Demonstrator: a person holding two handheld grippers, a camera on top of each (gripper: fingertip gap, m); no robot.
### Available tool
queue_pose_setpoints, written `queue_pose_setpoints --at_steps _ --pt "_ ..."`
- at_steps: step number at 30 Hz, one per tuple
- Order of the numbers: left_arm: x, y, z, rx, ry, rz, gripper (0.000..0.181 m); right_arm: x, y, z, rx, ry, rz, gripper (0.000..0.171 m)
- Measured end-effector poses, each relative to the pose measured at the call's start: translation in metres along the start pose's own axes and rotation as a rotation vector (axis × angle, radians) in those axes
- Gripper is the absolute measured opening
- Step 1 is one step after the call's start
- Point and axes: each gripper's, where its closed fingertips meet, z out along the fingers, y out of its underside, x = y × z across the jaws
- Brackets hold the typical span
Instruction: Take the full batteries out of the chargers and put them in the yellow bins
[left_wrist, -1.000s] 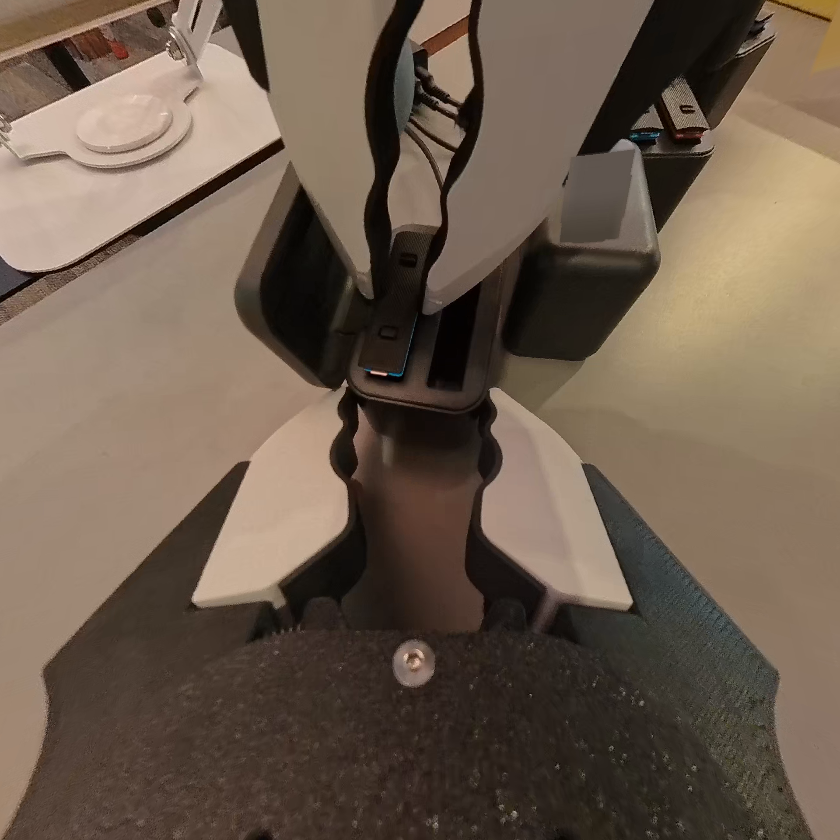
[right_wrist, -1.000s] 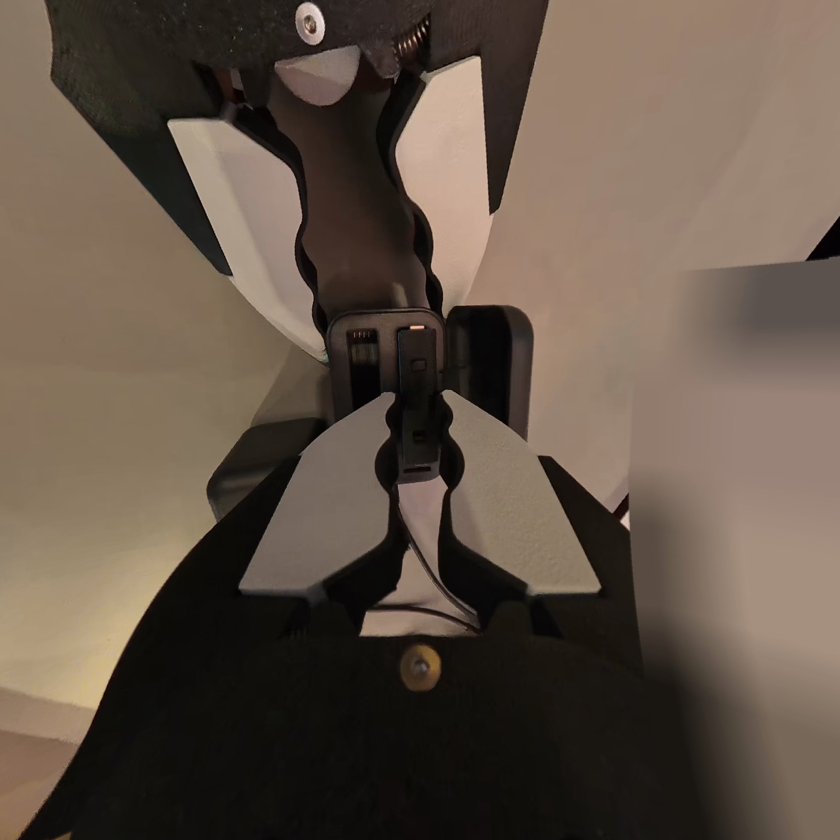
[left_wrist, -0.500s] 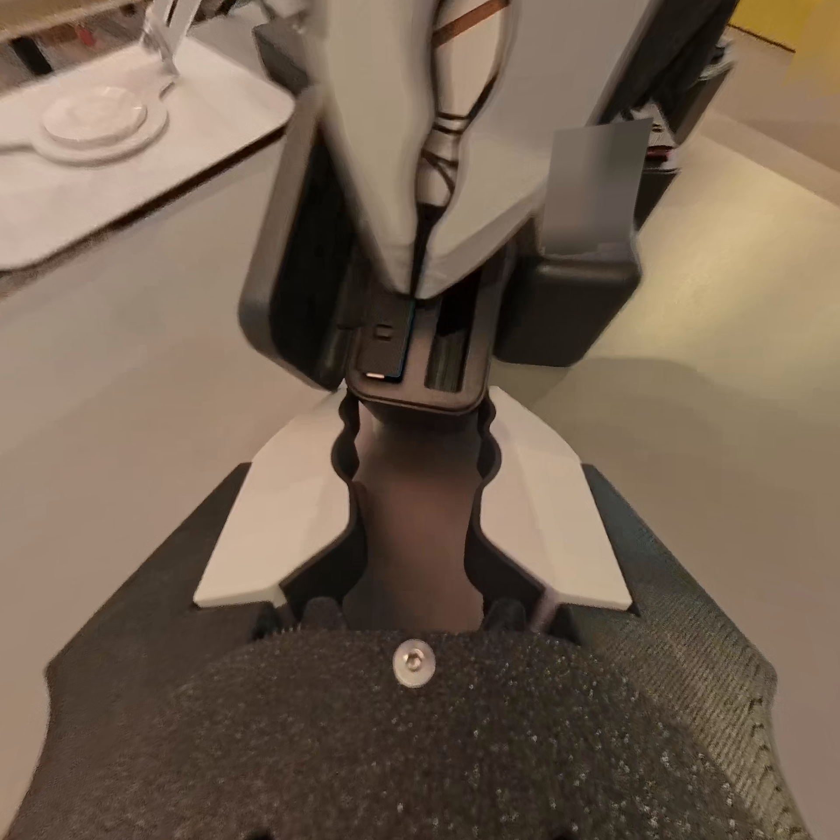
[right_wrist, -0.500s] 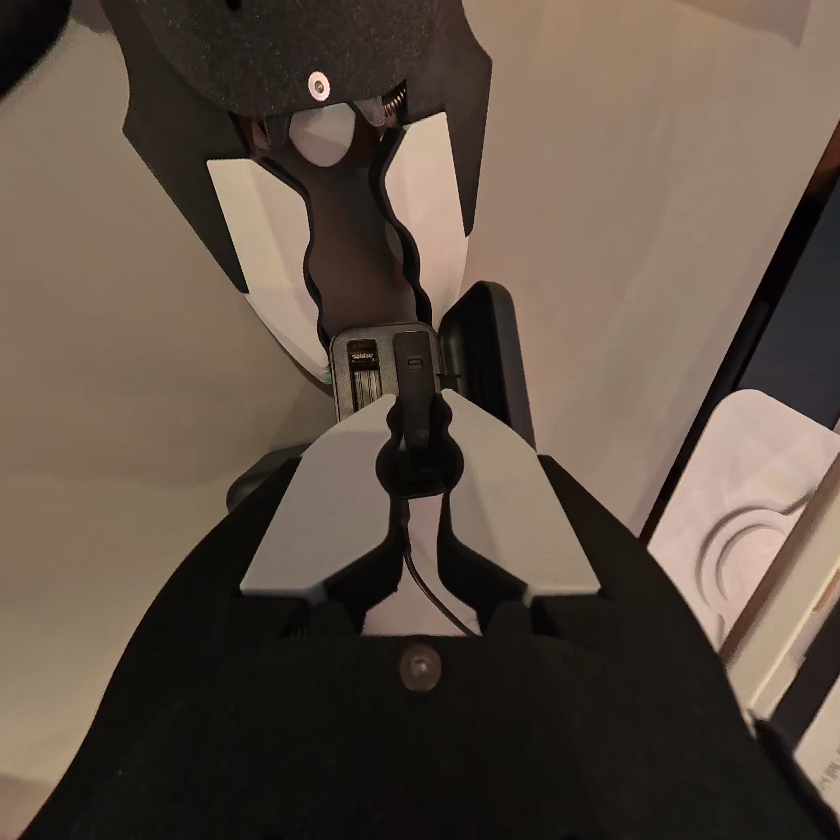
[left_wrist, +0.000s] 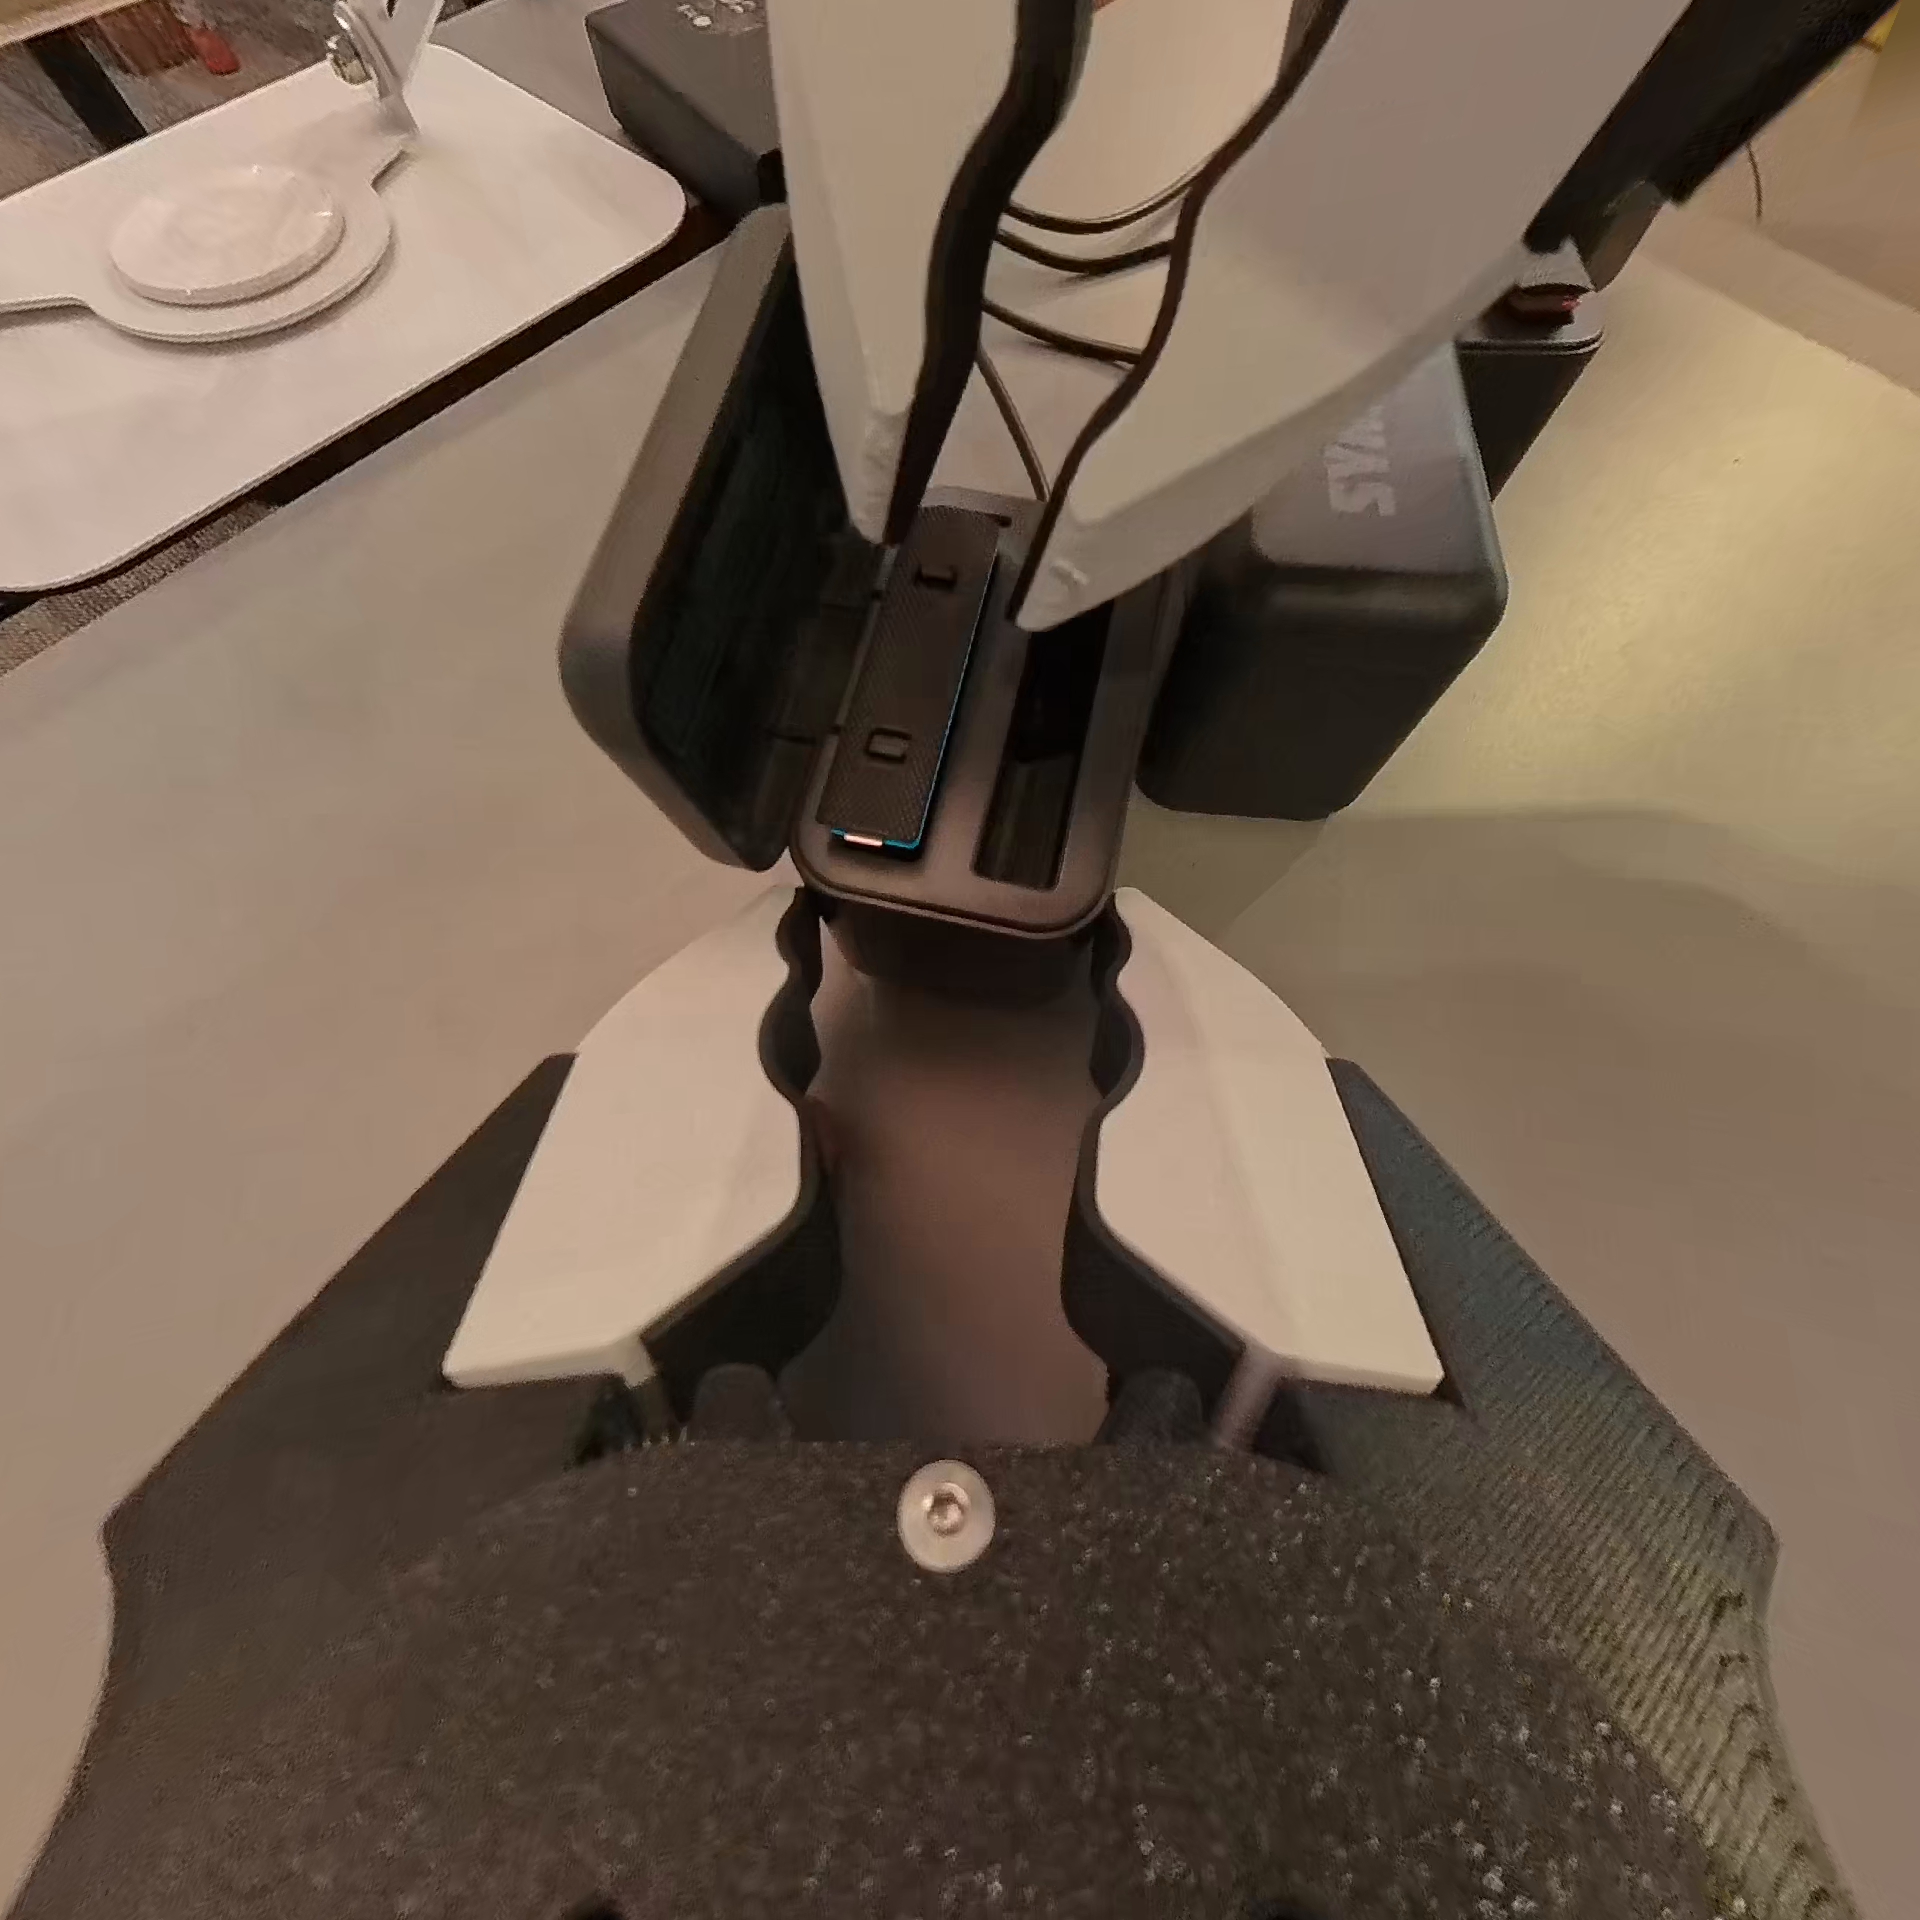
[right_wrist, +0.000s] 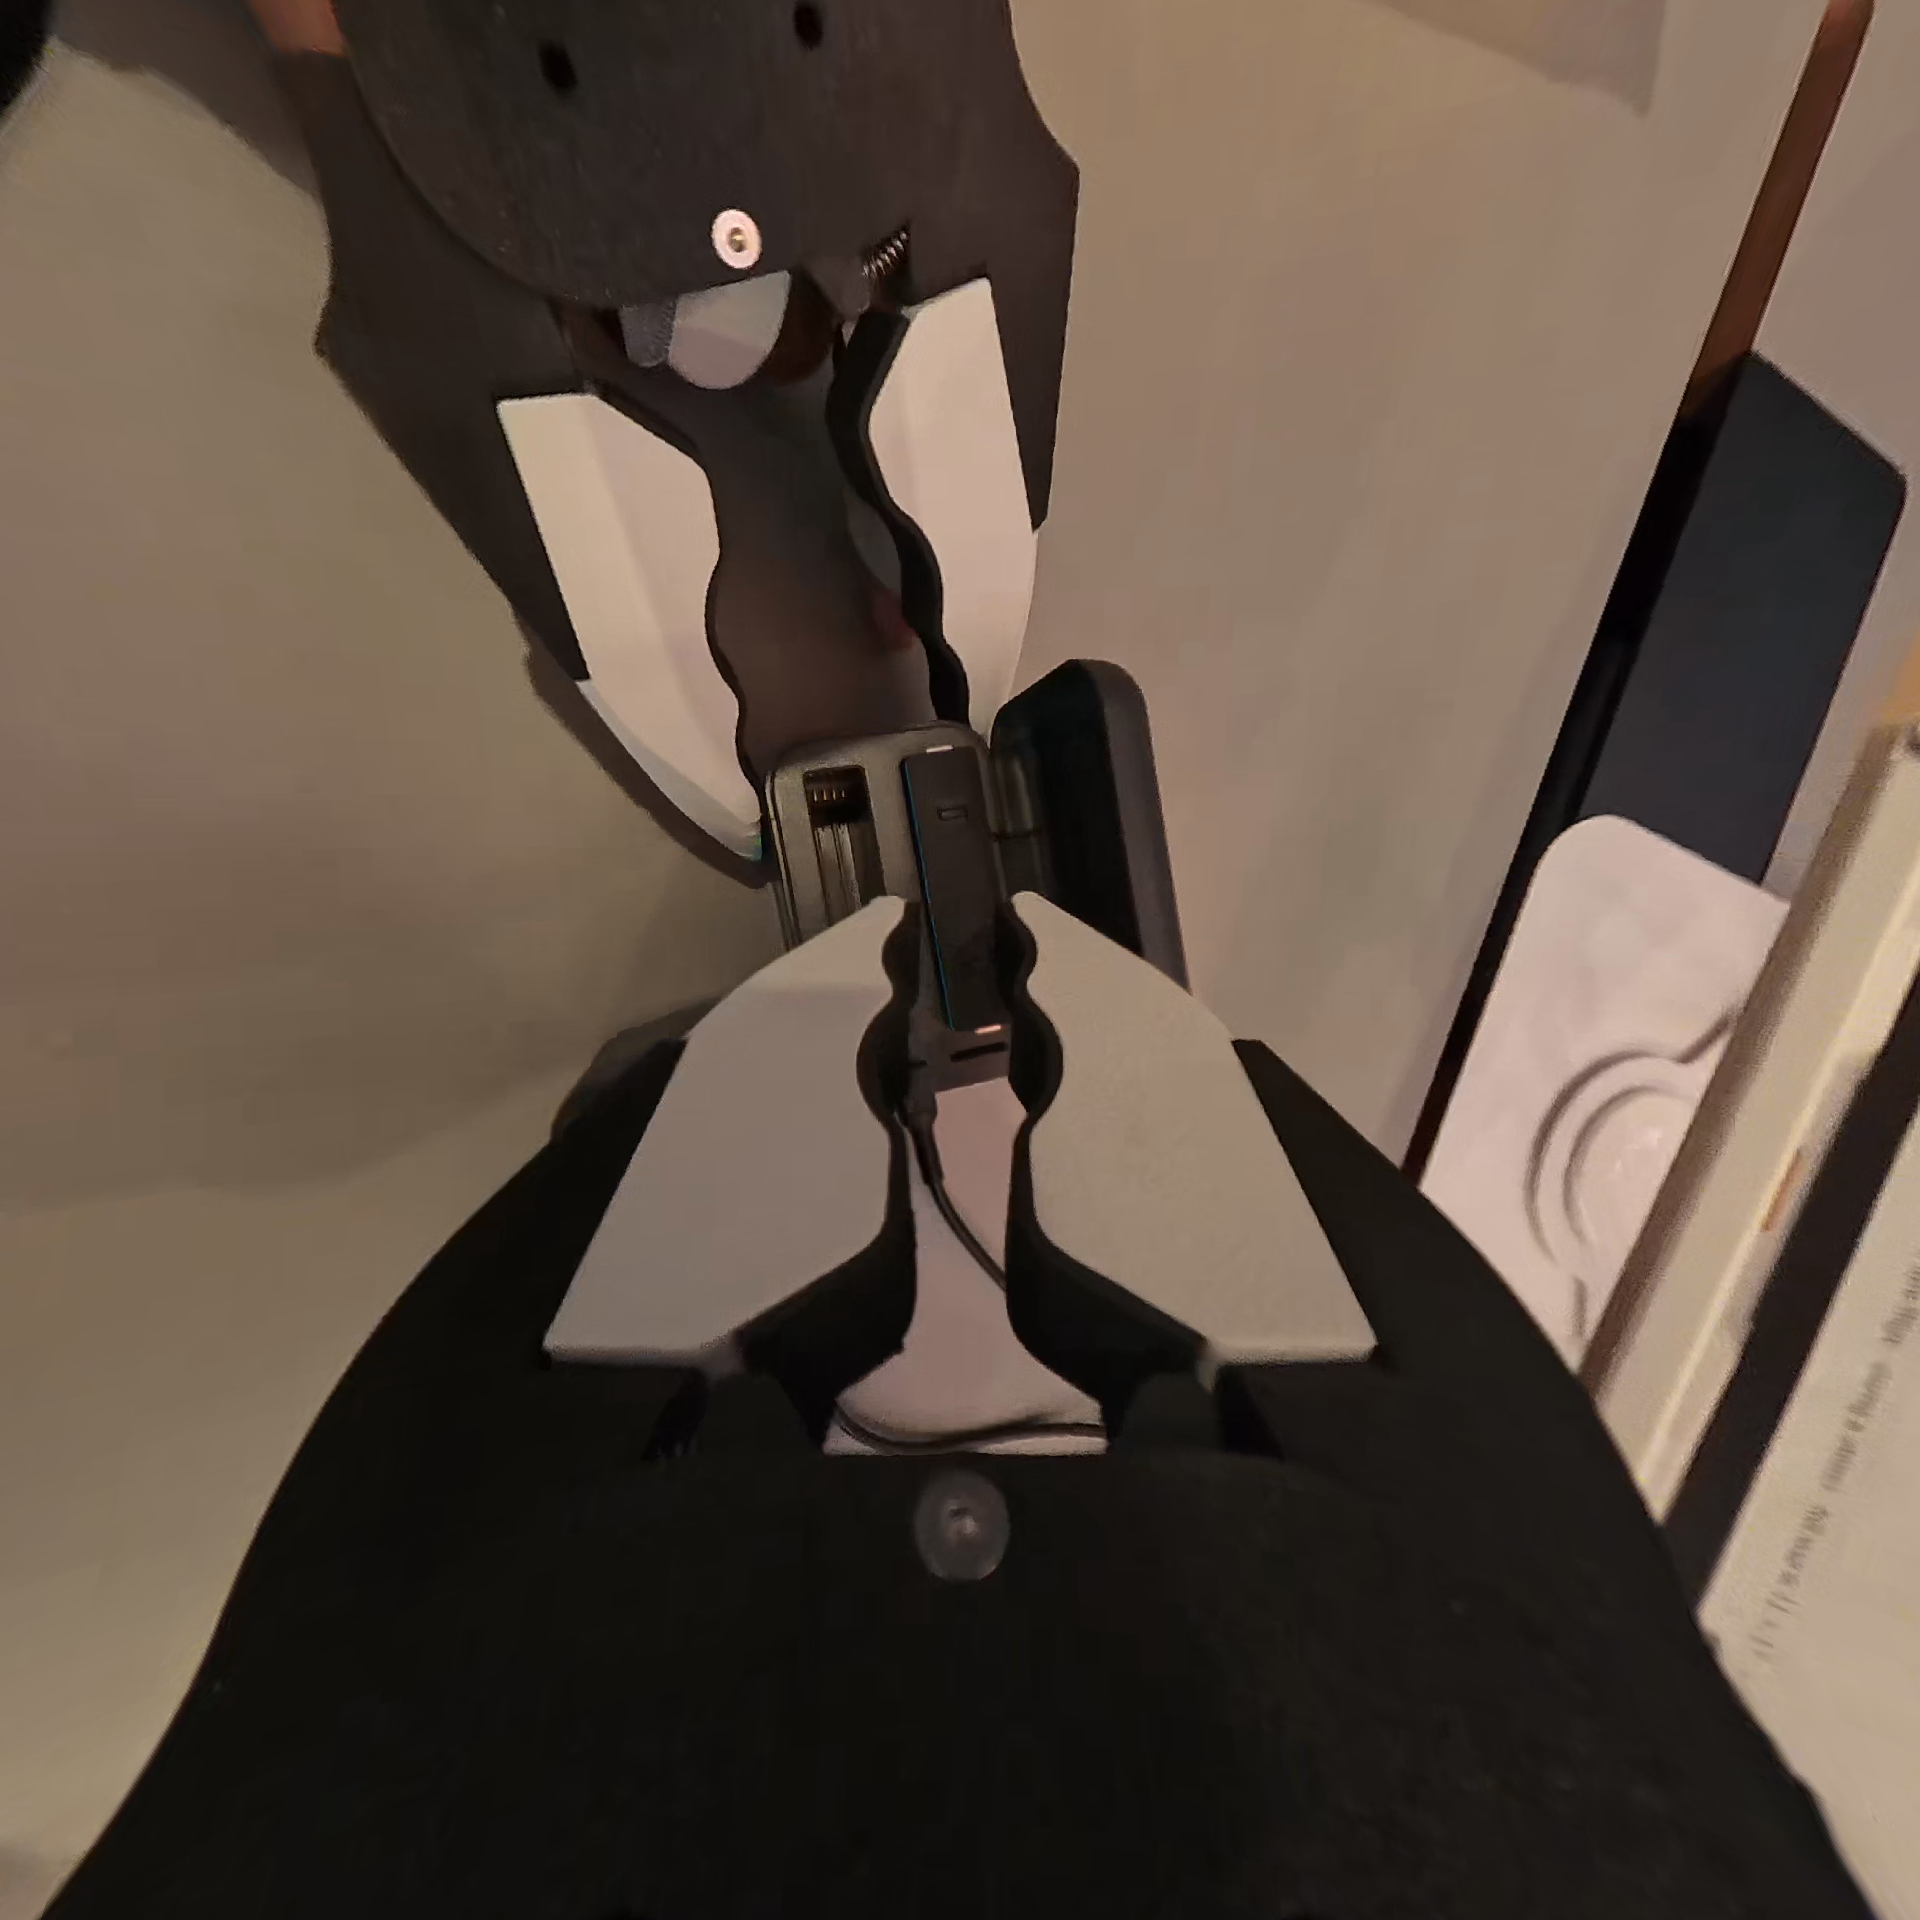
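Right wrist view alone shows contacts in the charger's (right_wrist: 831, 831) empty slot; right gripper (right_wrist: 961, 914) jaws pinch the half-raised battery (right_wrist: 951, 904). Left gripper (left_wrist: 951, 920) jaws clamp the charger's body. White lettering marks the neighbouring case (left_wrist: 1340, 613) on the counter (left_wrist: 312, 831).

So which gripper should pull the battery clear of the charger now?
Right. The right gripper is already closed on the battery, which stands partly out of its slot. The left gripper is clamped on the charger, so it is better used to steady the charger.

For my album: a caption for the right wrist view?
Right gripper pulling a battery from its charger.
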Motion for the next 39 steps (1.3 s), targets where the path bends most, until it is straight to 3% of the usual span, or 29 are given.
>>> queue_pose_setpoints --at_steps 1,7,11,14,19,28,33,39 --pt "0.0 0.0 0.0 0.0 -0.009 -0.006 0.051 0.001 0.0 0.002 -0.002 0.012 0.033 0.016" --pt "-0.003 0.001 -0.002 -0.003 -0.071 -0.049 0.051 0.014 0.001 -0.001 0.012 0.229 0.461 0.031" --pt "-0.003 0.001 -0.001 -0.001 -0.089 -0.057 0.051 0.011 0.003 -0.003 0.059 0.379 0.774 0.072" --pt "-0.003 0.001 -0.001 0.0 -0.096 -0.057 0.051 0.006 0.006 0.003 0.106 0.449 0.952 0.083" --pt "-0.003 0.001 -0.002 0.004 -0.104 -0.058 0.051 0.01 0.015 0.01 0.13 0.543 1.086 0.075" --pt "-0.004 0.001 -0.002 0.005 -0.116 -0.067 0.051 0.011 0.01 0.018 0.096 0.476 1.17 0.064" --pt "-0.005 0.001 -0.002 0.004 -0.121 -0.069 0.051 0.007 0.01 0.022 0.04 0.433 1.179 0.073" --pt "-0.005 0.001 -0.002 0.005 -0.127 -0.074 0.051 0.007 0.012 0.024 -0.006 0.43 1.192 0.068"
